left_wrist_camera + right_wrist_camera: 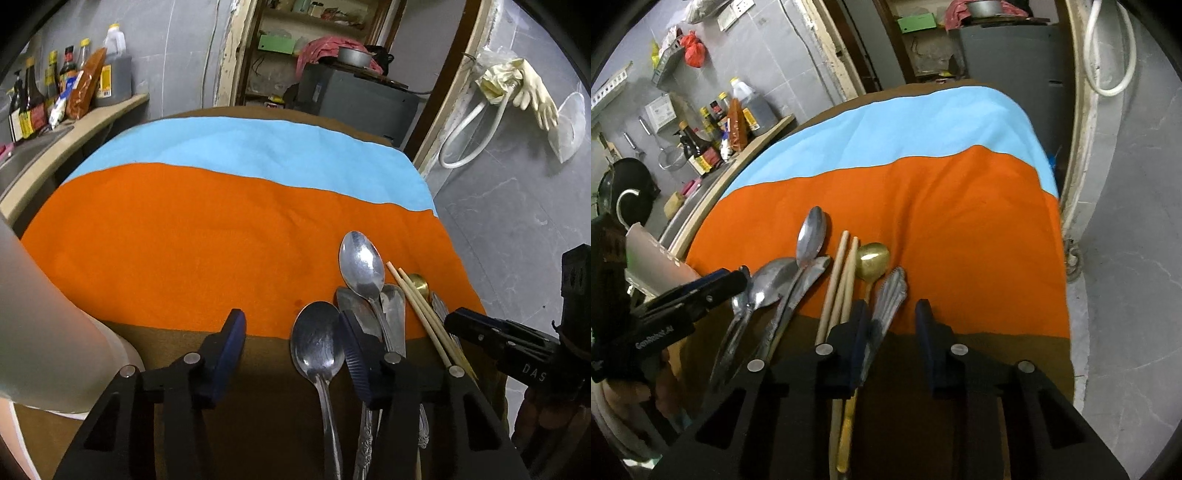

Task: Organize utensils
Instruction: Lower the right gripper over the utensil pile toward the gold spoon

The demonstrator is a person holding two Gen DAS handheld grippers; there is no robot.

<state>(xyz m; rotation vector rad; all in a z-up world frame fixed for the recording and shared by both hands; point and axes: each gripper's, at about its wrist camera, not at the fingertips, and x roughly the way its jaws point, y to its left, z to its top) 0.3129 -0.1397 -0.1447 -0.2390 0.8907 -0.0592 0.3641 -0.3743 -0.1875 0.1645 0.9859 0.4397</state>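
Down at the near edge of the tabletop (258, 406), a row of utensils lies side by side, bowls and tips on the orange cloth (184, 251), handles running back over the brown cover. Beyond the orange cloth lies a blue cloth (258, 147).

From left to right in the right wrist view lie a steel spoon (764, 284), a second steel spoon (812, 236) resting on a table knife (809, 277), a pair of wooden chopsticks (842, 273), a gold spoon (873, 256) and a steel fork (890, 295).

The left tool (291, 354) stands half open, low over the tabletop. One steel spoon (317, 343) lies in the gap between its fingers, close against the right-hand finger (354, 354); neither finger visibly presses on it.

The right tool (892, 332) stands narrower. The fork's handle passes just beside its left-hand finger (858, 332), in the gap; whether that finger touches it I cannot tell. The other finger (925, 332) stands clear of it.

Each tool shows at the edge of the other's view.
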